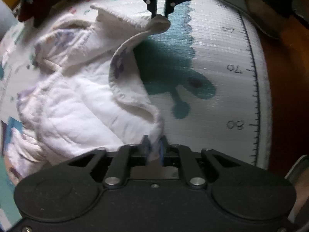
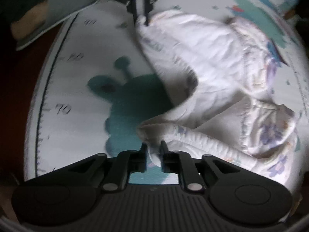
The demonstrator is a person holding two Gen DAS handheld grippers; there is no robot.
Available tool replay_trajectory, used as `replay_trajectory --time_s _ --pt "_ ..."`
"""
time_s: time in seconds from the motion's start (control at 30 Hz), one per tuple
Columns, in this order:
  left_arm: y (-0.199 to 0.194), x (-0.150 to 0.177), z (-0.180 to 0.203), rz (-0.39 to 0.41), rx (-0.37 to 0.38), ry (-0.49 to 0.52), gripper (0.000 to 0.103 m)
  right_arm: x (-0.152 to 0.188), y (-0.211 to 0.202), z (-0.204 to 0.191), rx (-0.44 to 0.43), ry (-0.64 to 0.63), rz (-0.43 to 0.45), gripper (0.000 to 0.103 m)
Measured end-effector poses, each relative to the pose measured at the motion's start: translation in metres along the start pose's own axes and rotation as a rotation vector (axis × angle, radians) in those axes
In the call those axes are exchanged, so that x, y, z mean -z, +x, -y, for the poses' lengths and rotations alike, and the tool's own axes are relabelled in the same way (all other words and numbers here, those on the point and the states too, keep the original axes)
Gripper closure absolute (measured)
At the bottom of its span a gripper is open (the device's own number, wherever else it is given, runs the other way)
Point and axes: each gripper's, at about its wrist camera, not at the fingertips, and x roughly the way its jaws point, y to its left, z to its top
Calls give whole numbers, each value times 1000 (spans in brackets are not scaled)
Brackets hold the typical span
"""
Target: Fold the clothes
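Note:
A white garment with purple flower prints (image 1: pixel 77 100) lies crumpled on a play mat (image 1: pixel 218 58). My left gripper (image 1: pixel 153 145) is shut on one corner of its hem, at the bottom of the left wrist view. My right gripper (image 1: pixel 160 15) shows at the top of that view, shut on the opposite corner, which is lifted off the mat. In the right wrist view the right gripper (image 2: pixel 153 147) pinches the elastic hem of the garment (image 2: pixel 212 58), and the left gripper (image 2: pixel 142 22) shows at the top, shut on the far corner.
The mat has a teal cartoon figure (image 1: pixel 170 71) and a ruler scale with numbers (image 1: pixel 234 68) along its edge. A grey slipper (image 2: pixel 58 13) and an orange-brown floor (image 1: pixel 285 96) lie beyond the mat. Dark clothes (image 1: pixel 32 2) sit at the far left.

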Motion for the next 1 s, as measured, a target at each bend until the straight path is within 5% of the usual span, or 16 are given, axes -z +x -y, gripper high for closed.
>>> replay_trajectory --time_s 0.07,0.1,0.27,0.47,0.57,0.67,0.73,0.87,0.97,1.0 --pt "-6 2 -7 5 63 -54 63 -1 -7 5 -70 11 -15 56" --pt "-9 3 -12 14 72 -80 62 0 -13 9 -87 23 -11 50" --pt "-30 11 -55 70 62 -255 62 7 -54 43 -70 155 111 49" --pt "-48 30 -119 181 -72 -611 57 22 -96 114 -52 447 302 49" --pt "-42 41 -141 172 -112 -769 54 28 -90 138 81 543 263 49" --pt "-29 54 -157 139 -91 -920 49 38 -63 156 143 675 162 35" --pt "-18 64 -164 118 -46 -1009 42 47 -44 165 130 749 112 27" --pt "4 81 -169 86 56 -1135 40 63 -9 162 91 863 31 26" --pt "11 92 -166 81 139 -1211 41 73 4 153 69 911 7 28" --pt "12 94 -164 90 162 -1221 41 76 5 149 58 918 11 36"
